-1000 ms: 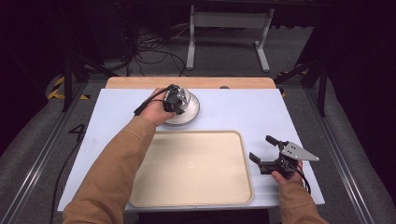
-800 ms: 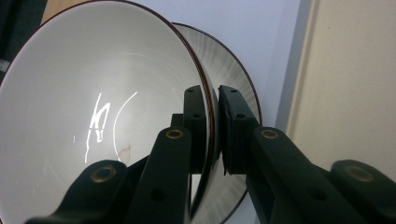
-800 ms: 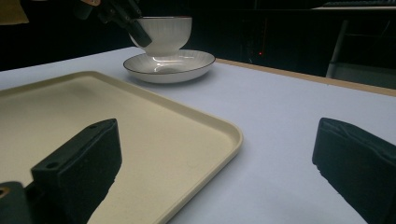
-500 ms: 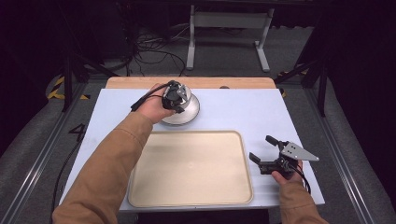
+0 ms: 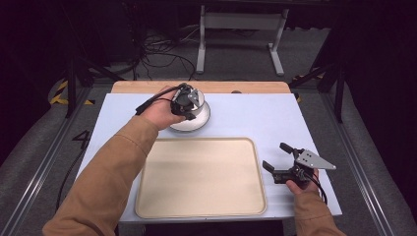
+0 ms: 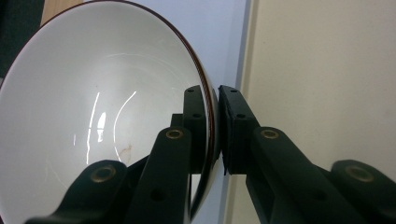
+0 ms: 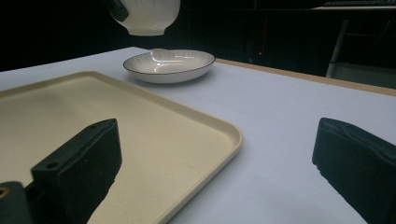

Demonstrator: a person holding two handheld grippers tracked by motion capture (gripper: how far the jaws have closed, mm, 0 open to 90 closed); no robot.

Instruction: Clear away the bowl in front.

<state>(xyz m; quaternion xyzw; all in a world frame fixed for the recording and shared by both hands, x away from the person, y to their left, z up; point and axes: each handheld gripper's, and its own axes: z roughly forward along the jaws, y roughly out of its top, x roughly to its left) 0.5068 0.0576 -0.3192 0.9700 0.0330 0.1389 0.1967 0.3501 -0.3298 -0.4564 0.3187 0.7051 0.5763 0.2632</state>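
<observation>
Nearest, the right claw (image 5: 280, 160) rests low on the table (image 5: 255, 118) just right of the tray (image 5: 201, 209), its jaws spread wide with nothing between them. Beyond the tray, the left claw (image 5: 193, 101) pinches the rim of a white bowl (image 6: 93, 112), one jaw inside and one outside; the bowl (image 7: 147, 16) hangs in the air above a shallow plate (image 7: 168, 65) near the table's far edge.

The grip takes only a thin edge of glazed rim (a slippery hold), so I judge a tilt or jolt of the hand could let the bowl pivot or slip and drop onto the plate, chipping either one.

From above, the hand and claw cover most of the bowl. A faint brownish mark inside it cannot be made out.
</observation>
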